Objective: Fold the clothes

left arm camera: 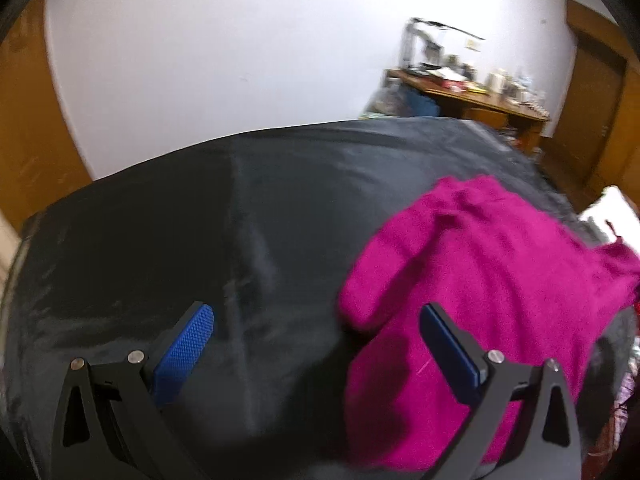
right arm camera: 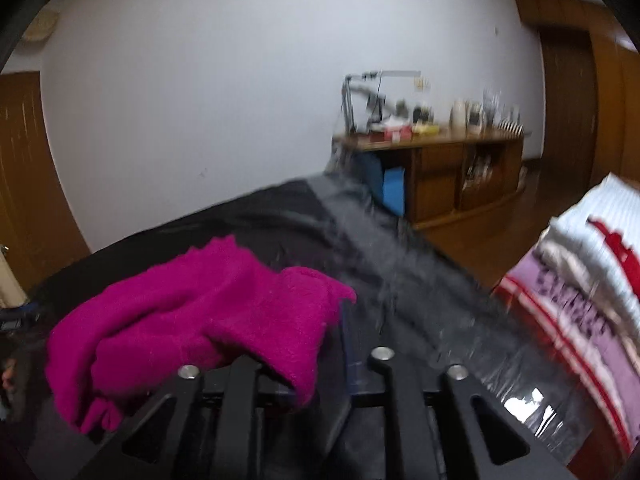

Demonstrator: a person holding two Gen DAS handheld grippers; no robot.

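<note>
A magenta fleece garment [left arm camera: 480, 280] lies crumpled on the right part of a black cover [left arm camera: 160, 240] spread over the work surface. My left gripper [left arm camera: 324, 336] stands wide open just above the cover. Its right blue pad [left arm camera: 448, 352] is over the garment's near edge, its left pad [left arm camera: 192, 344] over bare cover, and nothing is between them. In the right wrist view the garment [right arm camera: 200, 312] drapes over my right gripper [right arm camera: 320, 344] and hides the left finger. The jaws stand narrow. A dark gap shows between the cloth and the right pad [right arm camera: 350, 340].
A pile of folded clothes [right arm camera: 580, 280] in white, red and lilac, partly under clear plastic, sits at the right edge of the cover. A wooden sideboard [right arm camera: 460, 160] with clutter on top stands by the white wall behind. Wooden doors [right arm camera: 24, 168] flank the room.
</note>
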